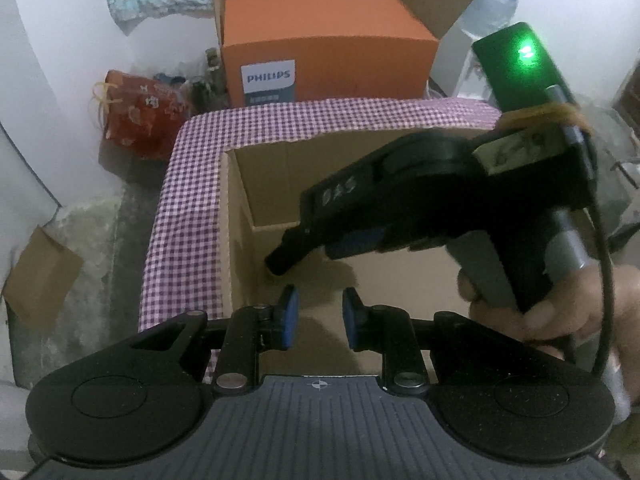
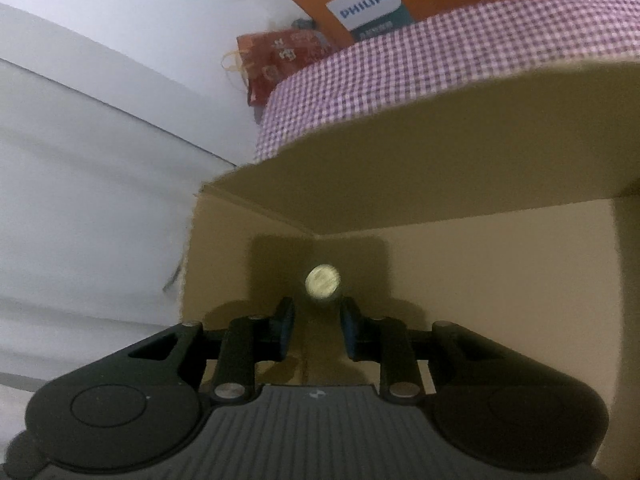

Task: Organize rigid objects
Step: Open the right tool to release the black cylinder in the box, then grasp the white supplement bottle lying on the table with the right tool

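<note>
- The open cardboard box is the landmark — its rim flaps are wrapped in purple-and-white checked cloth.
- The left gripper hangs over the near edge of the box, pointing down into it. Its blue pads stand a small gap apart with nothing between them; for this tool that is as good as closed.
- The right gripper reaches down inside the box, its tips close to the far-left corner of the floor; a hand grips its handle at the box's right side.
- From the right wrist view, the right gripper's pads are spread and press on nothing.
- A small round object with a pale gold face sits just beyond those tips, inside the box near its corner — whether it rests on the floor I cannot tell.
- An orange Philips carton stands behind the box, and a red patterned bag lies beyond the box's far-left corner.
</note>
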